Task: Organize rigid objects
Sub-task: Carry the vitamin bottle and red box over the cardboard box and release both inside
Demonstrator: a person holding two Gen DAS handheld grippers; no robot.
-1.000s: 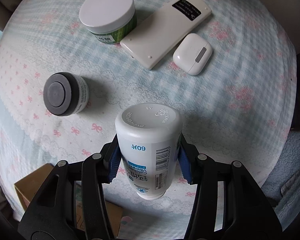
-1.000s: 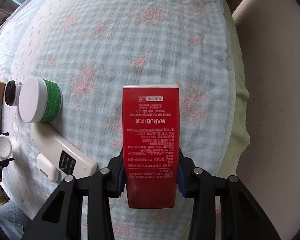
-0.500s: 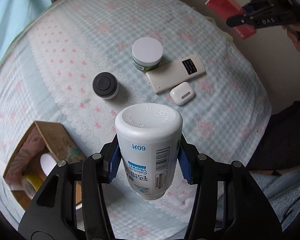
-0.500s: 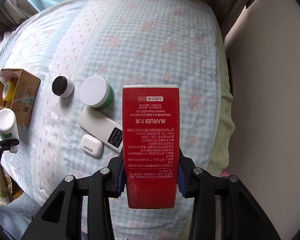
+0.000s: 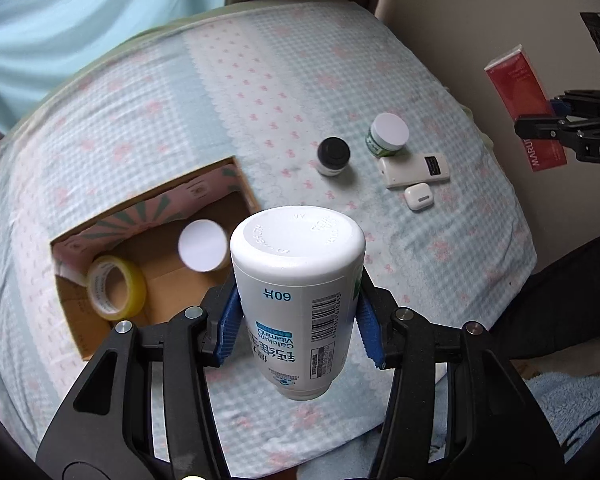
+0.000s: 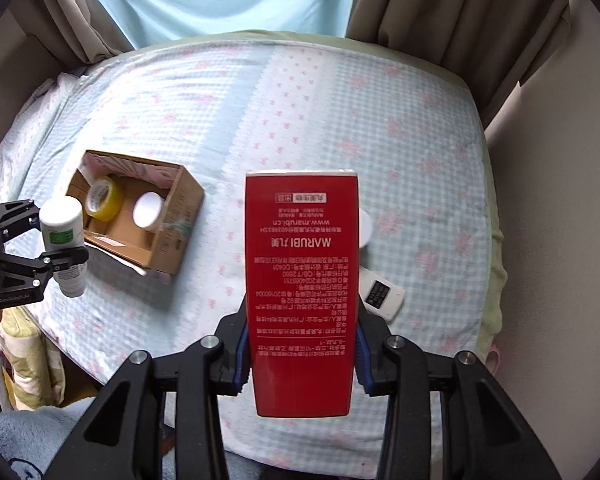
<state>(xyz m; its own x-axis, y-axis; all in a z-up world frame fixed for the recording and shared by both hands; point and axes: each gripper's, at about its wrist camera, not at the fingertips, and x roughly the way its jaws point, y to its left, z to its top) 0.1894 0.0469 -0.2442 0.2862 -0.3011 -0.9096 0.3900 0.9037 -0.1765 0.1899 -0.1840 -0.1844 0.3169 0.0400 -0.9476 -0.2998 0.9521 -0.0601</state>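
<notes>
Carrying: both grippers were loaded and held above the bed, nothing set down yet.
Left gripper (image 5: pixel 298 326): jaws closed onto the white supplement bottle (image 5: pixel 300 288), blue pads pinching its sides low on the body; base faced the camera.
Right gripper (image 6: pixel 300 354): jaws clamped on the lower part of the red box (image 6: pixel 302 280), most of the box standing out past the pads.
Bottle position: in the air just beside the cardboard box (image 6: pixel 172 216), on its near side.
Cardboard box contents: yellow tape roll (image 5: pixel 114 288) and a white-lidded jar (image 5: pixel 202 250); free floor looked limited.
Left on bedspread (image 5: pixel 340 60): black-lidded jar (image 5: pixel 333 156), green jar (image 5: pixel 388 134), remote (image 5: pixel 416 168), earbud case (image 5: pixel 419 199), grouped close together, well apart from the cardboard box.
Risk 1: smooth round bottle could rotate or slip in the pads, likely if tilted quickly.
Risk 2: dropping the bottle onto the tape roll or jar could knock them or leave it propped up.
Risk 3: red box gripped near one end could lever out if it caught the box wall.
Risk 4: both grippers heading to one box could collide.
</notes>
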